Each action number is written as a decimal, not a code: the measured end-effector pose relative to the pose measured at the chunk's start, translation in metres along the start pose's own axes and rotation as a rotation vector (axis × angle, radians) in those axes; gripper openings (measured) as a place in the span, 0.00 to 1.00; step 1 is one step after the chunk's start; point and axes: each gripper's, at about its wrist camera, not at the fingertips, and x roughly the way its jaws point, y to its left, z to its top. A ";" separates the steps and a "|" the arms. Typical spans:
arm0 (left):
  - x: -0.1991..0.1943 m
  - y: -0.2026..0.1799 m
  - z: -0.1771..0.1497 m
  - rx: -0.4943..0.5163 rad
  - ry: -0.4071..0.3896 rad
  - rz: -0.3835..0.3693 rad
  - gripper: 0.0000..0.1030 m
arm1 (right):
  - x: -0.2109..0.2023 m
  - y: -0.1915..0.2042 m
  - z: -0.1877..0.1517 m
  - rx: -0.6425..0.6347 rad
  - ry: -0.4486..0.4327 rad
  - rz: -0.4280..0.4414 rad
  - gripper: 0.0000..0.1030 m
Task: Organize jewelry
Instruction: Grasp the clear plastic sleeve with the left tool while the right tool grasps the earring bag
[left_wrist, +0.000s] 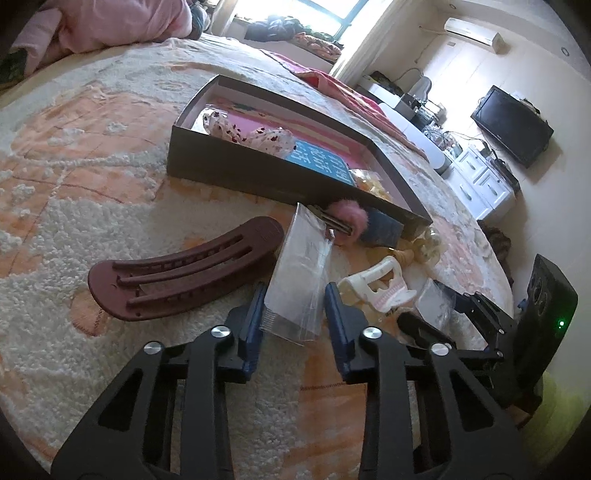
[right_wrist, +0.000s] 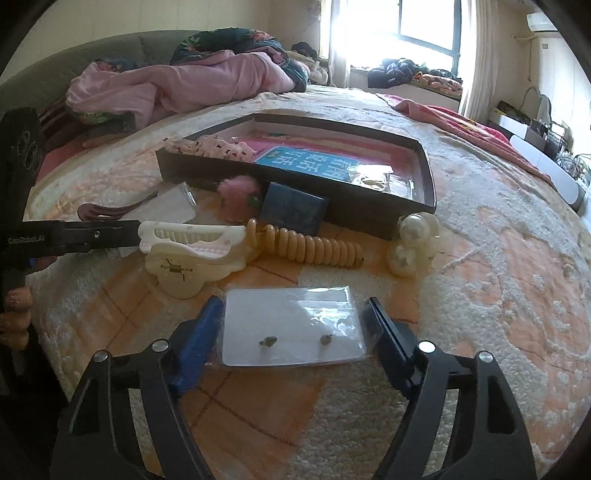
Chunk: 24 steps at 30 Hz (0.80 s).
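My left gripper (left_wrist: 295, 288) straddles a narrow clear plastic bag (left_wrist: 301, 273) lying on the bedspread, and its blue pads press against the bag's two long edges. My right gripper (right_wrist: 293, 306) stands wide around a flat clear bag (right_wrist: 291, 325) that holds a white card with two small ear studs (right_wrist: 269, 341). The pads sit at the bag's sides and the bag lies unbent. A shallow dark box (left_wrist: 258, 166) (right_wrist: 369, 210) lies beyond both grippers, with a spotted fabric piece and a blue card in it.
A brown hair clip (left_wrist: 177, 273) lies left of the left gripper. A white claw clip (right_wrist: 192, 251), a beige spiral hair tie (right_wrist: 310, 247), a pearl clip (right_wrist: 413, 243), a pink pompom (right_wrist: 238, 194) and a small blue box (right_wrist: 293, 210) lie before the dark box. Pink bedding is piled behind.
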 end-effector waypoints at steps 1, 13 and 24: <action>0.001 -0.001 0.000 0.005 0.002 -0.001 0.13 | -0.001 0.000 0.000 -0.003 -0.005 -0.004 0.69; -0.018 -0.021 -0.001 0.105 -0.054 0.040 0.12 | -0.015 -0.009 0.000 0.044 -0.053 -0.011 0.67; -0.041 -0.021 0.003 0.107 -0.122 0.057 0.12 | -0.033 0.001 0.003 0.040 -0.104 -0.017 0.67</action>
